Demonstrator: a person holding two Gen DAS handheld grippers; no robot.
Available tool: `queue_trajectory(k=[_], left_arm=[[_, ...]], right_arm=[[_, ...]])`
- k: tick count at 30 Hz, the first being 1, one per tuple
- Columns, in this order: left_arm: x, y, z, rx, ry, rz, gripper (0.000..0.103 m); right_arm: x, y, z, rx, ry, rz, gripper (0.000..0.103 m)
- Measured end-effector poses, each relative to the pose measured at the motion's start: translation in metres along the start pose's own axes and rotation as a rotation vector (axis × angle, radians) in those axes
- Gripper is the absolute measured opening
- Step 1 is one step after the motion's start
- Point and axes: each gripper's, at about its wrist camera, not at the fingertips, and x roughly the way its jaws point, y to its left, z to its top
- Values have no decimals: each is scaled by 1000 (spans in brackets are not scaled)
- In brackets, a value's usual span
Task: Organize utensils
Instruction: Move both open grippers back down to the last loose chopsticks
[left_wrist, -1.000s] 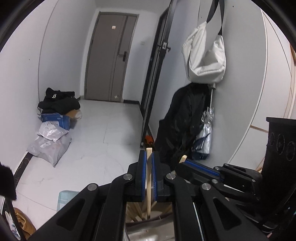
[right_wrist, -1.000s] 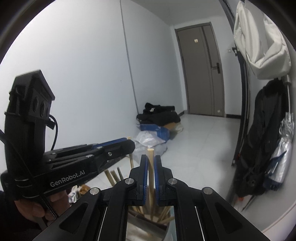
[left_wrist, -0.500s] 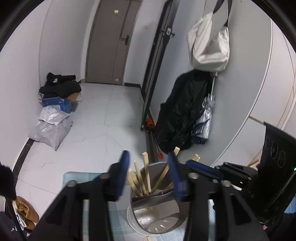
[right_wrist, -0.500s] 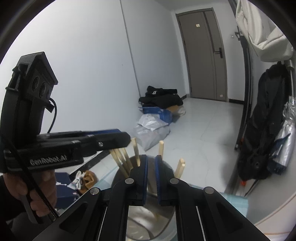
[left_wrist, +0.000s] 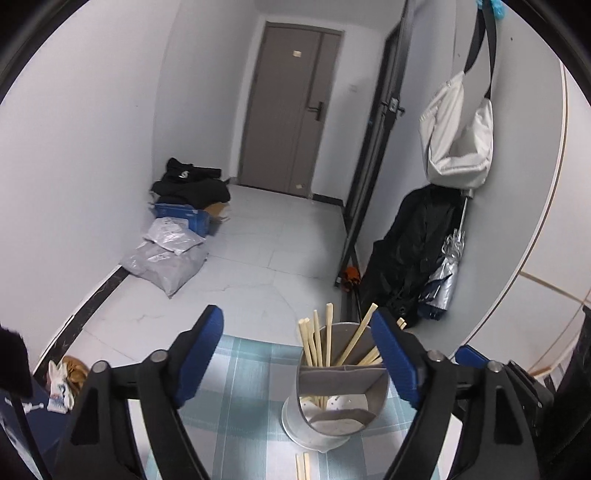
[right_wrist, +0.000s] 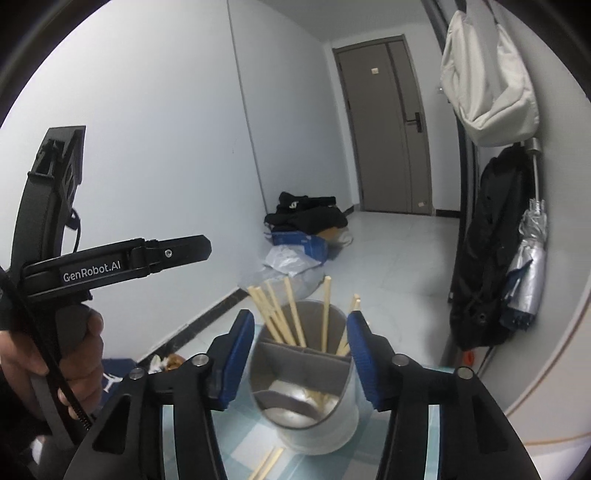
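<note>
Both jaws had just been opening. The left gripper (left_wrist: 297, 341) gaped wide and empty; the right gripper (right_wrist: 301, 343) stood half-open near the chopstick holder (right_wrist: 306, 387).

Left gripper (left_wrist: 297, 350) had just spread its jaws with nothing between the pads; chopsticks (left_wrist: 325, 339) stood in the metal holder (left_wrist: 332, 424) on the checked cloth (left_wrist: 243, 402)

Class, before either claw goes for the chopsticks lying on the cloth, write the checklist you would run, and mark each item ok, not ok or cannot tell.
1. Left claw open, nothing between its pads: ok.
2. Right claw open and empty, having just opened: ok.
3. Metal holder upright on the checked cloth: ok.
4. Placed chopsticks inside the holder: ok.
5. All utensils stored: not ok, loose chopsticks lie beside the holder.
6. How many remain: cannot tell.
</note>
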Motion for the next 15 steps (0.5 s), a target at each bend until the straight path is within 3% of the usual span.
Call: queue_trajectory(k=[4, 7, 15], left_arm=[[-14, 1, -5, -8, -13, 14, 83], [-22, -1, -9, -3, -21, 30, 90], [-45, -5, -24, 22, -50, 34, 93]], right_arm=[[-19, 10, -3, -6, -31, -9, 64], [-31, 14, -6, 6, -43, -16, 73], [-58, 23, -15, 26, -79, -40, 82]])
